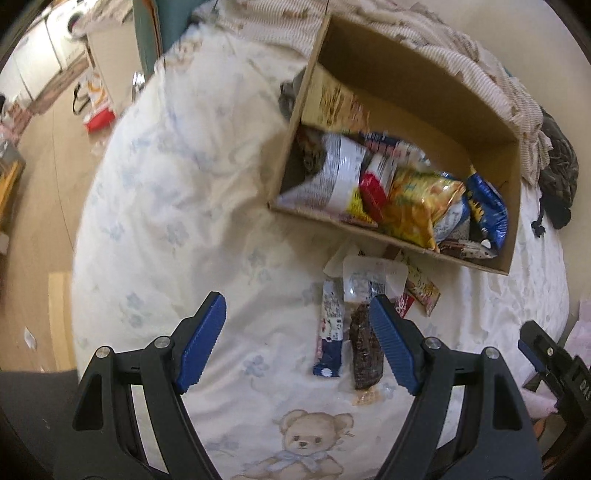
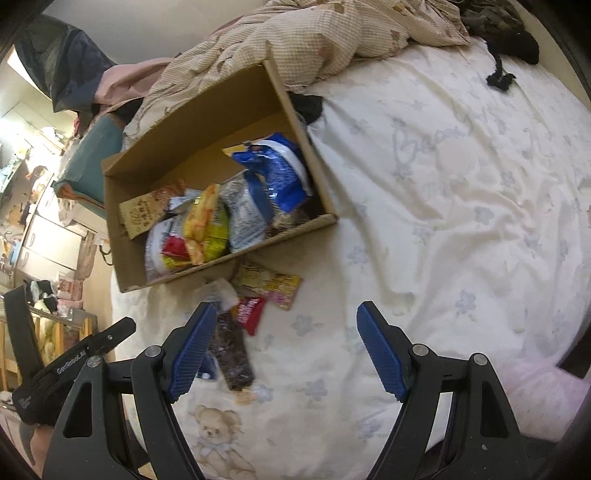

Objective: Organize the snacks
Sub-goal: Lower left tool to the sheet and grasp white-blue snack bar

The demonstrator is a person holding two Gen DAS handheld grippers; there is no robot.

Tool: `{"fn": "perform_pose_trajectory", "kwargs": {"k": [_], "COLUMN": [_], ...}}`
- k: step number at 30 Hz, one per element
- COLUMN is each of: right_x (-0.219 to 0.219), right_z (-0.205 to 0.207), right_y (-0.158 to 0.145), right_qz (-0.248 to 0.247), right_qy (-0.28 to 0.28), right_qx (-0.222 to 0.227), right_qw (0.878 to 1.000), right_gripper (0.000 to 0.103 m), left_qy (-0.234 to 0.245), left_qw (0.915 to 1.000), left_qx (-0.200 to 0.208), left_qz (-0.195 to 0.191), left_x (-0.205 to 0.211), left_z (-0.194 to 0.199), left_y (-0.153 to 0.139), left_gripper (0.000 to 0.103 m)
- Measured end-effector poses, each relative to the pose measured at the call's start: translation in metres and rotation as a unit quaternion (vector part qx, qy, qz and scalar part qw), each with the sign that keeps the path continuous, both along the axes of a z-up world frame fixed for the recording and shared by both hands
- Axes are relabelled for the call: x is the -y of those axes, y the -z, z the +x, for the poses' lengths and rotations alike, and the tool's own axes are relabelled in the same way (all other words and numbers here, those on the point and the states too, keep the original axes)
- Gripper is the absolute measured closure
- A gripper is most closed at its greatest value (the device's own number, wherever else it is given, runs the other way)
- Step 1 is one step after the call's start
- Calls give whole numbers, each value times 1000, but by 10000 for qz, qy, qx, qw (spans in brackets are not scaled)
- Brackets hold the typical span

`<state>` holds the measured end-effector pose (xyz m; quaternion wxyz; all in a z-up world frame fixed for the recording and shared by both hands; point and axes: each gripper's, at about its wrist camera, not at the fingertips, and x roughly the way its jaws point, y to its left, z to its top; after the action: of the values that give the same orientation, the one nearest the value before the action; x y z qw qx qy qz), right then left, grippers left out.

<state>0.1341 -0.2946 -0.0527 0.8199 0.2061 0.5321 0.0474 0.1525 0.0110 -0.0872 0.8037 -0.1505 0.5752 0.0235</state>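
Observation:
A cardboard box point(image 1: 413, 70) lies on the bed and holds several snack bags, among them a yellow bag point(image 1: 417, 203) and a blue bag point(image 1: 487, 206). It also shows in the right wrist view point(image 2: 207, 122). In front of the box loose snacks lie on the sheet: a dark bar point(image 1: 364, 347), a blue-white stick pack point(image 1: 330, 328), a clear packet point(image 1: 364, 282), a red packet point(image 2: 249, 312) and a yellow-pink packet point(image 2: 271, 284). My left gripper point(image 1: 297, 343) is open and empty, just left of the loose snacks. My right gripper point(image 2: 286, 350) is open and empty, just right of them.
The white sheet point(image 2: 461, 192) has a teddy bear print point(image 1: 306, 439). A striped blanket point(image 2: 314, 33) is bunched behind the box. Dark clothing point(image 1: 557, 173) lies at the far right. The wooden floor point(image 1: 40, 206) and a red-white bag point(image 1: 98, 101) lie left of the bed.

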Motion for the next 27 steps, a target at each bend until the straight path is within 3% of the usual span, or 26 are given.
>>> {"fn": "perform_pose_trajectory", "kwargs": {"k": [6,8,12,15,18,22,27], "right_x": [13,14,9,4,-4,-13,-19], "right_z": [-2,0,4,6,7,7,6], "right_y": [4,3,6,8,8,8,9], "right_qz": [85,72,9,-37,-167,-369,-450], "right_qy": [176,195,130,31,-100,-235,-349], "right_qx": [-92,-79,-105,-126,-110,-87,-90], "right_qw": [9998,9998,9999,9999,9997,9990,9983], "right_gripper": [22,22,22,22,22,22,22], "left_qy": [100,179,361,480,678,734,735], "left_qw": [9982,9972,9933,9924,9905,9890,9898], "left_qx": [-576,-728,-1081,-1087,-1079,-1078,-1021], "left_qz": [-97,-2,198,324,527,694,663], "left_x": [21,26,31,35,40,40,30], "left_z": [6,7,8,8,9,10,5], "left_y": [40,52,74,79,83,81,72], "left_gripper": [26,38,44,48,59,87,89]}}
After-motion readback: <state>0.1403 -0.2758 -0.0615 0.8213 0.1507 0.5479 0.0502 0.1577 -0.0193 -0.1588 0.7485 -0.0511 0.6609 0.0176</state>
